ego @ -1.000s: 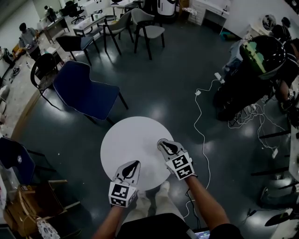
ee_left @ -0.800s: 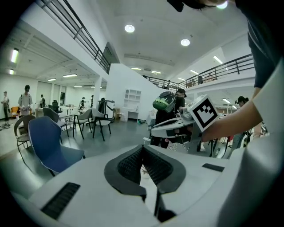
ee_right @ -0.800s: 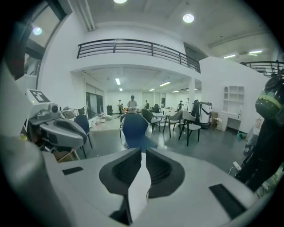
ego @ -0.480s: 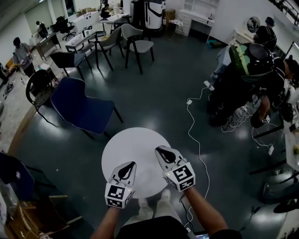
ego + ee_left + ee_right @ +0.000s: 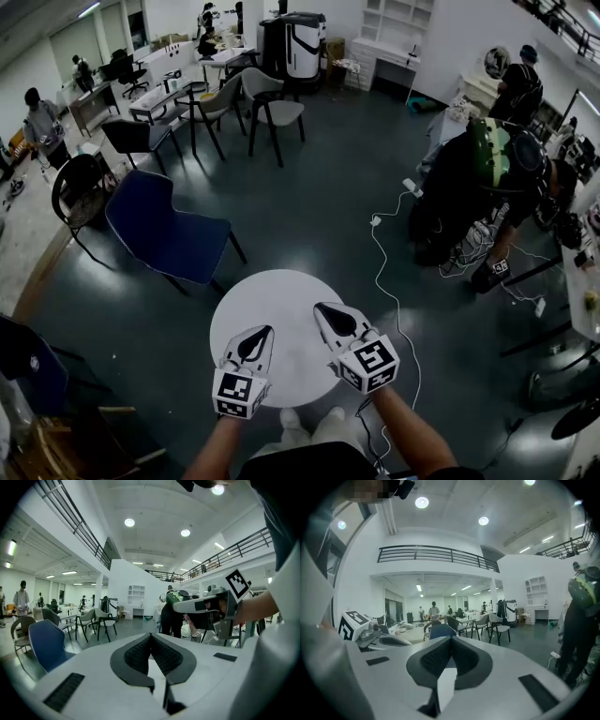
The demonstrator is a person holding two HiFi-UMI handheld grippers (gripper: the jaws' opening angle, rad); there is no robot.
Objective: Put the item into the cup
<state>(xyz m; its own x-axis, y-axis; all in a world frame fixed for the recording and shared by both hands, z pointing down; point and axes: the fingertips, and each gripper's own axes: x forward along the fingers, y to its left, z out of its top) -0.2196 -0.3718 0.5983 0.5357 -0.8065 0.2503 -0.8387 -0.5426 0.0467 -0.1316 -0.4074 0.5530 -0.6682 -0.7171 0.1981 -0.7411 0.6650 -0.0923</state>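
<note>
Clenched with nothing between its jaws, the left claw (image 5: 265,329) is held over the near left part of the round white bench (image 5: 281,292). The right claw (image 5: 320,307), likewise clenched and empty, is held over the bench's near right part. The item and the cup are shown by no view; a blue chair (image 5: 161,228) is seen beyond the bench's far left edge.

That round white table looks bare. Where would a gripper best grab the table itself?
Probably the rim of the table, from the near side where the grippers hover: the flat top offers nothing else to pinch. The left gripper and right gripper are shut, so jaws must open first.
</note>
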